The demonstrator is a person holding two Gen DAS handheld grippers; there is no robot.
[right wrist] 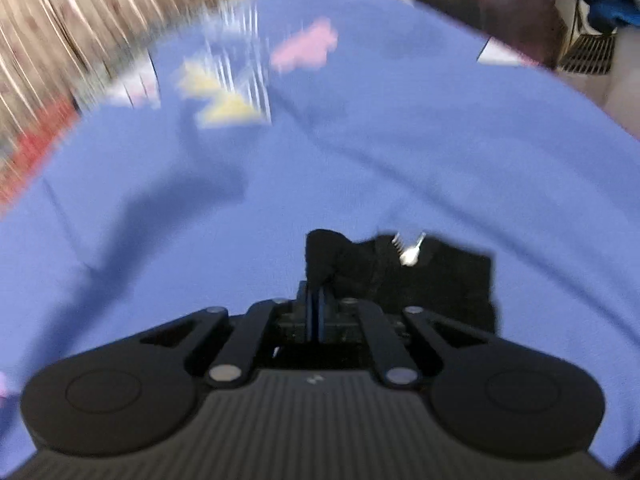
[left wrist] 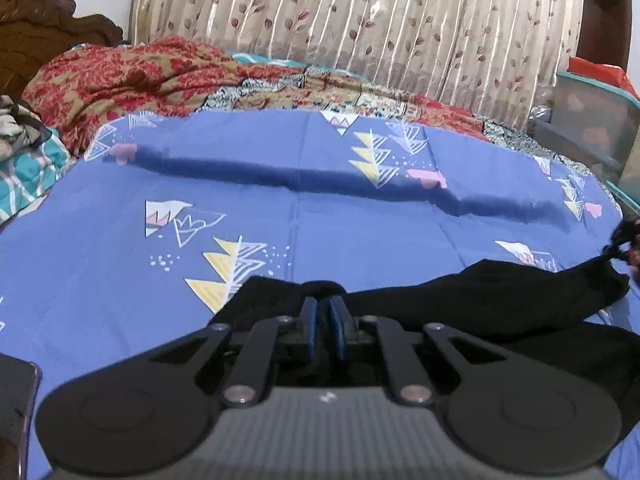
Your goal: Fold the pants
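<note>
The black pants hang stretched above a blue patterned bedsheet. My left gripper is shut on the pants' edge, and the cloth runs right from it to my right gripper, seen at the far right edge. In the right wrist view my right gripper is shut on a bunch of the black pants, where a small silver zip pull shows. The pants cast a long shadow on the sheet. The right wrist view is motion-blurred.
A red floral blanket is heaped at the bed's far left. A leaf-print curtain hangs behind the bed. A clear storage box stands at the right. A dark phone-like object lies at the near left.
</note>
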